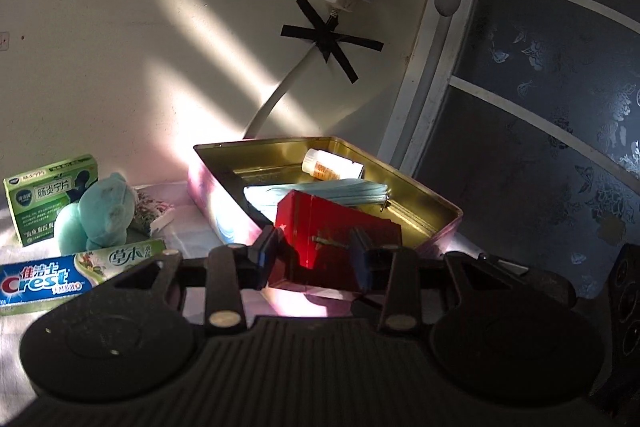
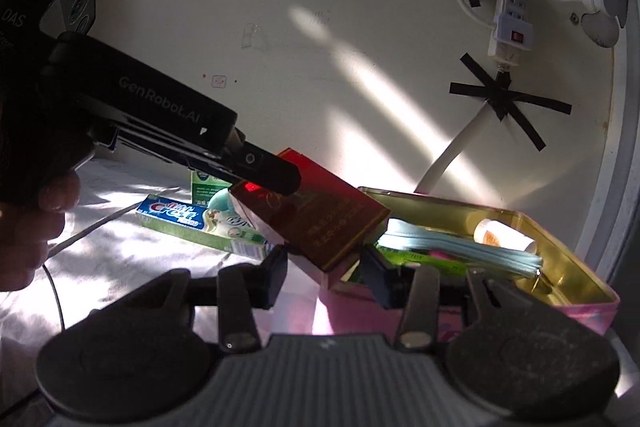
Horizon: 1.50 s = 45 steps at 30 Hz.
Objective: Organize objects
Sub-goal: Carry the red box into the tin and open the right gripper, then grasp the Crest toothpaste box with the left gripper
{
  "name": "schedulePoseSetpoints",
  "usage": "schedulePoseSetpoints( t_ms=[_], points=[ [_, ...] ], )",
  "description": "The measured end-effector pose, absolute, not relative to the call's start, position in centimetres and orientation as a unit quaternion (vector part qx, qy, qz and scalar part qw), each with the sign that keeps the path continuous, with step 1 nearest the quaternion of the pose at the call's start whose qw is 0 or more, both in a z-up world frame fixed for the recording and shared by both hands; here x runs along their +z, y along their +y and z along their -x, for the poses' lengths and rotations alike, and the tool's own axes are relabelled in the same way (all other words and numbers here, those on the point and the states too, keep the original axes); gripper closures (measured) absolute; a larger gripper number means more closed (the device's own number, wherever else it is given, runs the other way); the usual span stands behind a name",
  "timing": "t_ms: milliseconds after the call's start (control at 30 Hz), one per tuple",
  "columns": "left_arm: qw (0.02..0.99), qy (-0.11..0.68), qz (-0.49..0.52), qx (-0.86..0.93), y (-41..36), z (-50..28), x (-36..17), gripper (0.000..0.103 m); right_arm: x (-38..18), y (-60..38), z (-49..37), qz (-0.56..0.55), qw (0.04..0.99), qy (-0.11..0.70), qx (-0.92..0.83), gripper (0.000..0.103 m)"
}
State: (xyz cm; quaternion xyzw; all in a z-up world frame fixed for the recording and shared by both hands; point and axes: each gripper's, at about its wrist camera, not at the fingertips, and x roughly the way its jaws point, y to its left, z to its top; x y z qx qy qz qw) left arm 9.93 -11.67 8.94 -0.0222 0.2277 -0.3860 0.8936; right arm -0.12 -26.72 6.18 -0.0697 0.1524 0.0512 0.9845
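Fingers of left gripper [image 1: 316, 259] clamp the red box [image 1: 336, 227], held tilted over the near corner of the tin [image 1: 436, 203]. Right gripper [image 2: 326, 275] hangs apart, nothing betw. its fingers, just short of tin's near wall. Step in hand, I'd say: stowing box in tin. Box's long axis runs diagonal, far end dipping toward the masks [image 1: 344, 193] & bottle [image 1: 332, 165]. Next move prob. needs lowering, levelling, then release. Crest box [image 1: 76, 275], green box [image 1: 48, 195], plush [image 1: 100, 213] wait outside, left of tin.
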Motion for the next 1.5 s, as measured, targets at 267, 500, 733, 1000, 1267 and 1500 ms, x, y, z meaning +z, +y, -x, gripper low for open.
schedulePoseSetpoints(
  t_ms=[267,500,733,1000,1267,1500],
  points=[
    [0.885,0.22,-0.018,-0.41,-22.3,-13.2,8.6,0.062,5.8,-35.3,-3.6,0.063,0.985,0.154,-0.044,0.061],
    [0.894,0.239,-0.041,-0.378,-28.0,-15.0,6.7,0.061,3.2,-40.8,-6.4,0.026,0.976,0.169,-0.131,0.057],
    [0.911,0.238,-0.061,-0.333,-25.9,-14.1,6.0,0.061,3.1,-41.5,-5.2,0.003,0.98,0.159,-0.119,0.057],
    [0.935,0.228,-0.091,-0.256,-20.9,-11.9,6.0,0.06,4.4,-38.4,-3.1,-0.006,0.986,0.141,-0.091,0.057],
    [0.942,0.251,-0.096,-0.202,-15.6,-11.0,4.6,0.058,4.9,-33.7,-1.5,-0.03,0.988,0.148,-0.038,0.057],
    [0.946,0.271,-0.088,-0.151,-10.3,-11.7,3.0,0.057,5.0,-28.7,-1.6,-0.001,0.987,0.159,0.008,0.057]
  ],
)
